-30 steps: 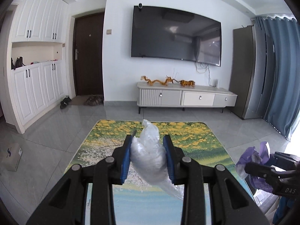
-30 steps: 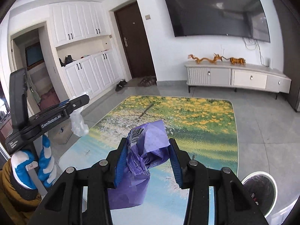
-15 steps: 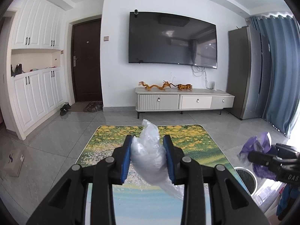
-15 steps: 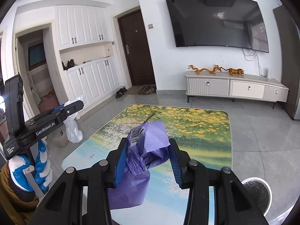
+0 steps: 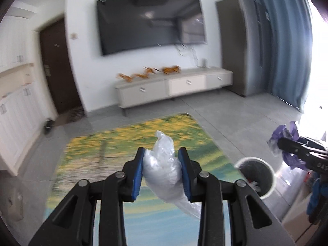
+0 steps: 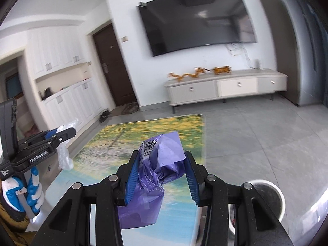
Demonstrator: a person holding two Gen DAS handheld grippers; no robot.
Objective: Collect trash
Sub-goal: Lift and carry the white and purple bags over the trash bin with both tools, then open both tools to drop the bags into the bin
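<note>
My left gripper [image 5: 162,170] is shut on a crumpled clear plastic bag [image 5: 164,170] and holds it above the printed table top [image 5: 98,157]. My right gripper [image 6: 161,172] is shut on a crumpled purple wrapper [image 6: 157,170]. A round white trash bin [image 5: 255,176] with a dark inside stands on the floor right of the table; it also shows in the right wrist view [image 6: 266,196] at the lower right. In the left wrist view the right gripper [image 5: 287,145] with the purple wrapper [image 5: 283,135] is just right of the bin. In the right wrist view the left gripper [image 6: 63,133] is at the left.
A glass table with a yellow-green landscape print [image 6: 143,131] lies below both grippers. A low TV cabinet [image 5: 174,86] and a wall TV [image 5: 151,22] stand at the far wall. White cupboards [image 6: 67,94] line the left side. Blue curtains [image 5: 287,41] hang at the right.
Both views have swung to the right and tilted. The white bin has come further into view. Both grippers still hold their trash.
</note>
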